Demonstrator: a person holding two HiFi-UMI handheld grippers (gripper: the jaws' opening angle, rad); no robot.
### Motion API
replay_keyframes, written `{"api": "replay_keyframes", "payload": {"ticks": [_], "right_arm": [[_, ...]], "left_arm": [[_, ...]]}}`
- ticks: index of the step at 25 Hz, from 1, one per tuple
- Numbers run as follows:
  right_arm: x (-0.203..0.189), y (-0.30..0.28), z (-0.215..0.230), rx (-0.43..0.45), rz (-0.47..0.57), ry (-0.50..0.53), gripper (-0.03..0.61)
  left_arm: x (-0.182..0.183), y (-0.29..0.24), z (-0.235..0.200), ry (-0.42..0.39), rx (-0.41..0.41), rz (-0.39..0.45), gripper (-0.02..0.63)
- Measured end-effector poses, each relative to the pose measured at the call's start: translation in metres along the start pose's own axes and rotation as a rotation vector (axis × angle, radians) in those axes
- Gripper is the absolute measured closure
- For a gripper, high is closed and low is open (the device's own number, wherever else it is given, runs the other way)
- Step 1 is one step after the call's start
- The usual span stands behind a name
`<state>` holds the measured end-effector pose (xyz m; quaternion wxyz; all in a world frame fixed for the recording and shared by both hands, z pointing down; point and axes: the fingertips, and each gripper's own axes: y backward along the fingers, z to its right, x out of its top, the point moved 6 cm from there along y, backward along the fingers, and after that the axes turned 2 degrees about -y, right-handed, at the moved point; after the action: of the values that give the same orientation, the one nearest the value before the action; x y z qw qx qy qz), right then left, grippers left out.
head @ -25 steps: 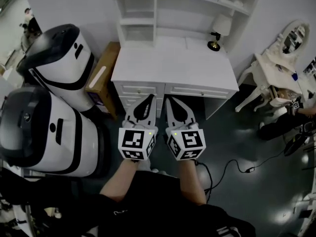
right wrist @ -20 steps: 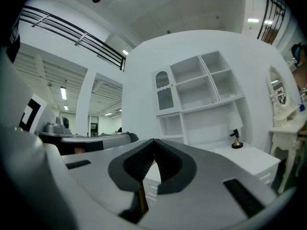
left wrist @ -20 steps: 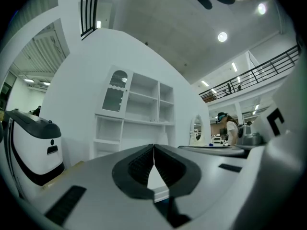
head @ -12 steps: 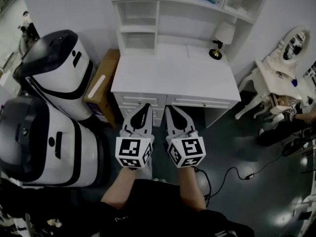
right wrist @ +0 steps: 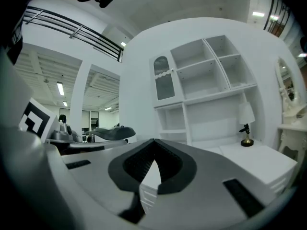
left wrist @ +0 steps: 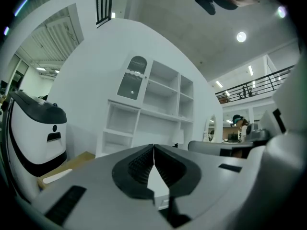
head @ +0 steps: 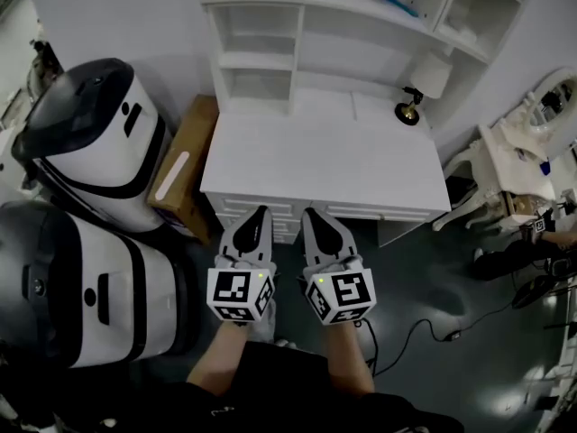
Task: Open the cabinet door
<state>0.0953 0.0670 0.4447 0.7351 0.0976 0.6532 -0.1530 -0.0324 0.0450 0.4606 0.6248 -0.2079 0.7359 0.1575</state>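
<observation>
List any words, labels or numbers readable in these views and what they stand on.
No readable text.
Left hand-held gripper and right hand-held gripper: square marker patterns only, no words.
Box: pale strip, too blurred to read.

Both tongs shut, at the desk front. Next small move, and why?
Likely lift the left gripper toward the arched cabinet door and open its tongs: they are shut, empty, and low by the desk edge, well below the door.
</observation>
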Motion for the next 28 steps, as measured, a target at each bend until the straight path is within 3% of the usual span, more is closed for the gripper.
{"api": "replay_keyframes", "payload": {"ticks": [9, 15, 21, 28], "right_arm": [[-0.008, -0.096, 0.021, 0.021, -0.057, -0.024, 0.56], [-0.004, -0.147, 0.022, 0.014, -0.079, -0.015, 0.56], [0.034, -0.19, 0.025, 0.01, -0.073, 0.134, 0.56], [0.058, -0.22, 0.026, -0.012, -0.025, 0.196, 0.56]], "left_arm": [[-0.003, -0.067, -0.071, 0.008, 0.056, -0.04, 0.598], [0.008, -0.108, -0.1, 0.016, 0.011, -0.038, 0.598], [0.043, -0.144, -0.114, 0.066, -0.061, 0.062, 0.598], [0.075, -0.165, -0.134, 0.025, -0.108, 0.106, 0.598]]}}
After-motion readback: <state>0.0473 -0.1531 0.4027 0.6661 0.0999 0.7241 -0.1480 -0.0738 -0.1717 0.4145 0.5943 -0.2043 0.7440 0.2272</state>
